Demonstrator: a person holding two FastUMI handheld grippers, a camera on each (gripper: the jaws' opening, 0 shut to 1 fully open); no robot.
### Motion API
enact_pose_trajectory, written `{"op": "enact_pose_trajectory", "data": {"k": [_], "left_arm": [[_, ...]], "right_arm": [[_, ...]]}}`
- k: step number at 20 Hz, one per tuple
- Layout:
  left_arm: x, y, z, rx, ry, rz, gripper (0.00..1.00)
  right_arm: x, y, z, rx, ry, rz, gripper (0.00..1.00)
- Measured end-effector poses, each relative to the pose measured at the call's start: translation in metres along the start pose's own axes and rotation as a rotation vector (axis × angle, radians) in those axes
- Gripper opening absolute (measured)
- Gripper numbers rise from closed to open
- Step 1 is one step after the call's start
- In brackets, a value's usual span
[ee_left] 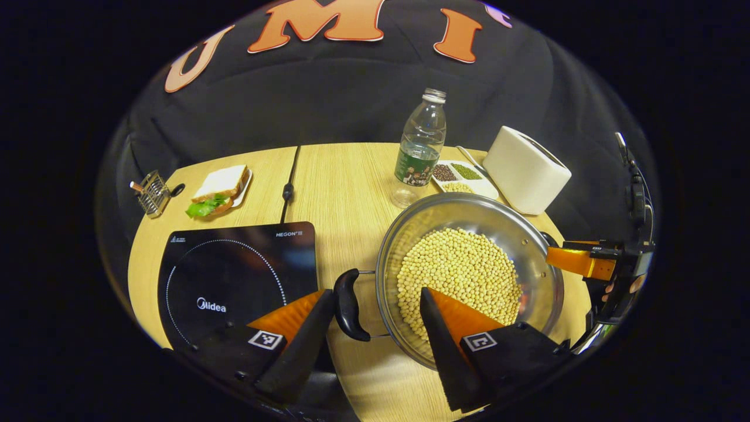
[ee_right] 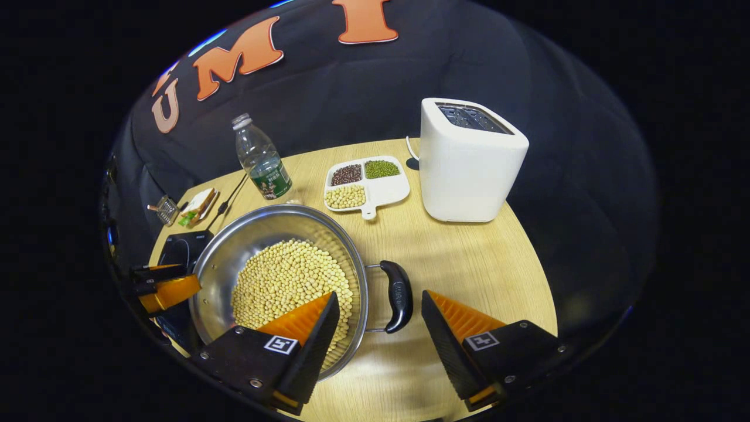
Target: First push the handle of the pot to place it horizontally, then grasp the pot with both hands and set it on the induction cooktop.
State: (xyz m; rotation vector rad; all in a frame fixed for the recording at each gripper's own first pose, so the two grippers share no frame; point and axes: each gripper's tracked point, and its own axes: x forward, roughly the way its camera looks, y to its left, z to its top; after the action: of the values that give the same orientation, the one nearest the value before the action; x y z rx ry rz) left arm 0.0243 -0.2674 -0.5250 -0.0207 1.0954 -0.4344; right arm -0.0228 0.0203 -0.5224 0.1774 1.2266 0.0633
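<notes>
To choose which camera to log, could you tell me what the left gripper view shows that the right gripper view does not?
Left gripper view: the whole ring marking on the induction cooktop, and the left handle of the pot between the fingers of the open left tool. Right gripper view: the right handle in full, between the fingers of the open right tool, and the toaster looked into from above. Both: the pot with soybeans, bottle, divided dish, sandwich and table.

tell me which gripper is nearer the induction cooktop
Left. The left gripper straddles the pot's handle right beside the induction cooktop; the right gripper is at the pot's far handle.
</notes>
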Motion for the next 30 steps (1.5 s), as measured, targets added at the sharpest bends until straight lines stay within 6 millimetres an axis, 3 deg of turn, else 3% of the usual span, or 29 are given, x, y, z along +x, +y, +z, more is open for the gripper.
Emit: {"op": "enact_pose_trajectory", "data": {"k": [8,13,16,22,23,26,27,30], "left_arm": [[0.04,-0.008,0.0,0.03,-0.006,0.0,0.97],[0.066,-0.009,-0.006,-0.016,-0.001,-0.025,0.96],[0.072,-0.008,-0.01,-0.054,-0.009,-0.039,0.92],[0.081,0.002,-0.008,0.032,-0.071,0.076,0.87],[0.085,0.002,-0.008,0.048,-0.082,0.091,0.85],[0.083,0.001,-0.004,0.046,-0.105,0.09,0.85],[0.079,0.002,-0.003,0.034,-0.113,0.088,0.84],[0.075,0.007,-0.001,0.021,-0.132,0.129,0.81]], "right_arm": [[0.005,-0.012,-0.017,0.042,0.053,-0.069,0.88],[0.011,-0.017,-0.013,0.056,0.032,-0.092,0.83],[0.02,-0.013,-0.011,0.058,0.017,-0.098,0.78],[0.025,-0.016,-0.009,0.023,-0.009,-0.126,0.66],[0.025,-0.015,-0.009,0.019,-0.015,-0.126,0.7],[0.022,-0.015,-0.007,-0.01,-0.04,-0.139,0.67],[0.022,-0.014,-0.008,-0.023,-0.045,-0.142,0.62],[0.025,-0.015,-0.008,-0.064,-0.059,-0.145,0.65]]}}
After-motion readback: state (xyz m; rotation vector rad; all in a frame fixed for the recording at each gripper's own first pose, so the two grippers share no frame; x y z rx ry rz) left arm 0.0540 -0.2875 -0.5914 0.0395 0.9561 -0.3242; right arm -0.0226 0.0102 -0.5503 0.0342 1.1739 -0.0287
